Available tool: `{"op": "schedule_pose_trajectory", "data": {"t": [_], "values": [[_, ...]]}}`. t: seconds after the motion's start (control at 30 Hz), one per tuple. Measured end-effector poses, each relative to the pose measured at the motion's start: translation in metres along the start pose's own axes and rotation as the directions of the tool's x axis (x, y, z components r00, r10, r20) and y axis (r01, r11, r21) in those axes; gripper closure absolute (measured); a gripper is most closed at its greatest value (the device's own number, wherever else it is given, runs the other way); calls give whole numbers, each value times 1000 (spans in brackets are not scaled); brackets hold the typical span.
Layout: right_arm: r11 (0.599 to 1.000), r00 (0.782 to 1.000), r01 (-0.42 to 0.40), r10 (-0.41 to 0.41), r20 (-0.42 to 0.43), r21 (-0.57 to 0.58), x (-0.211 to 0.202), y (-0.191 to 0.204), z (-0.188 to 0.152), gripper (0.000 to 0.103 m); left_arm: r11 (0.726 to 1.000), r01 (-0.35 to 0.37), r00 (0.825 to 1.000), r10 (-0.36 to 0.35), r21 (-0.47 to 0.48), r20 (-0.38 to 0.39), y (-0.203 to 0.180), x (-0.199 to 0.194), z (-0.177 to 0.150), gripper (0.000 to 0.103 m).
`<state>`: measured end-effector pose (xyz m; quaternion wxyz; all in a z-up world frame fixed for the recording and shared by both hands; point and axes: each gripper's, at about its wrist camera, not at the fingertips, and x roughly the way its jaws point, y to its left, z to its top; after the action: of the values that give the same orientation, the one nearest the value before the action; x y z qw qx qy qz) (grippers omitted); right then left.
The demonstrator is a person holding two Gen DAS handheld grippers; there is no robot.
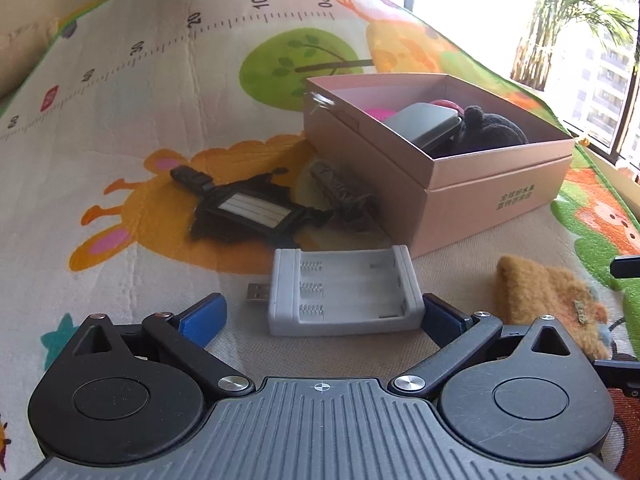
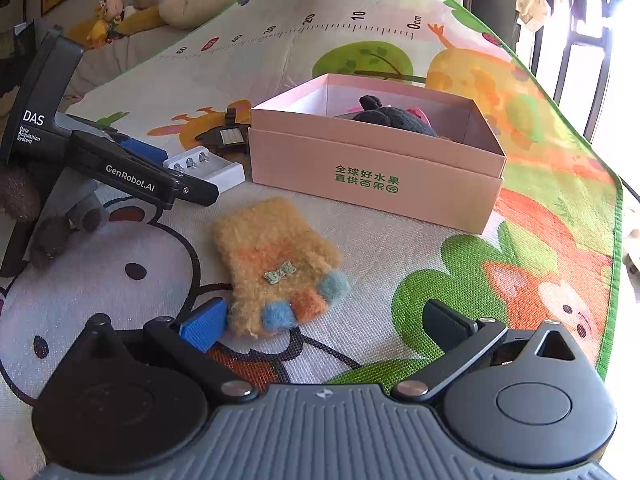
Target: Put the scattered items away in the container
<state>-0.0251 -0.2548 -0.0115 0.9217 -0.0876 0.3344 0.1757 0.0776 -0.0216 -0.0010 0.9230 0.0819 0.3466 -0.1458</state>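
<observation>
The left gripper (image 1: pixel 324 314) is sitting low over the cartoon-printed foam play mat (image 1: pixel 132 128) with its jaws spread wide, one blue pad on each side of the pale grey plastic battery charger with a USB plug (image 1: pixel 344 294); the pads are flanking the near end without clearly touching it, which is looking like the set-up for a pinch across its width. The charger is lying flat, slots up, just beside the near corner of the open pink cardboard box (image 1: pixel 492 192), so the carry is looking short. The right gripper (image 2: pixel 324 322) is also holding its jaws wide, empty, with the fuzzy tan knitted mitten with blue and orange fingertips (image 2: pixel 276 264) lying between and just ahead of them, its fingertip end nearest the blue pad, likely the next thing for that hand.

The left wrist view is showing what the right is mostly hiding: a black luggage tag with a white label window (image 1: pixel 248 212) and a dark crumpled item beside it, both near the box's left wall, plus a grey tin (image 1: pixel 424 126) and a black plush toy (image 1: pixel 488 128) already inside. The right wrist view is showing the box's green-printed front, the mitten whole, and the left gripper from the side reaching over the charger
</observation>
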Motion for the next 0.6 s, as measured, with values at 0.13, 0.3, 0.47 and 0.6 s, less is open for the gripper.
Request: {"op": "schedule_pose_trajectory", "data": {"t": [0.13,0.3,0.47,0.6], "values": [[998,999,-43,44,20,-47,1,3,16,4,999,-29,1000,29,-13,3,18,-6,-7,0],[994,996,-92,93,0,-55,27,10,36,15,998,45,999,-45,-33,17,30,-13,-11,0],[991,991,-132,131,-19,-32,34,11,40,40,996,90,995,-91,17,28,28,-13,-9,0],[990,991,-137,137,-7,-33,20,11,26,41,995,87,994,-90,52,58,27,-7,-2,0]]}}
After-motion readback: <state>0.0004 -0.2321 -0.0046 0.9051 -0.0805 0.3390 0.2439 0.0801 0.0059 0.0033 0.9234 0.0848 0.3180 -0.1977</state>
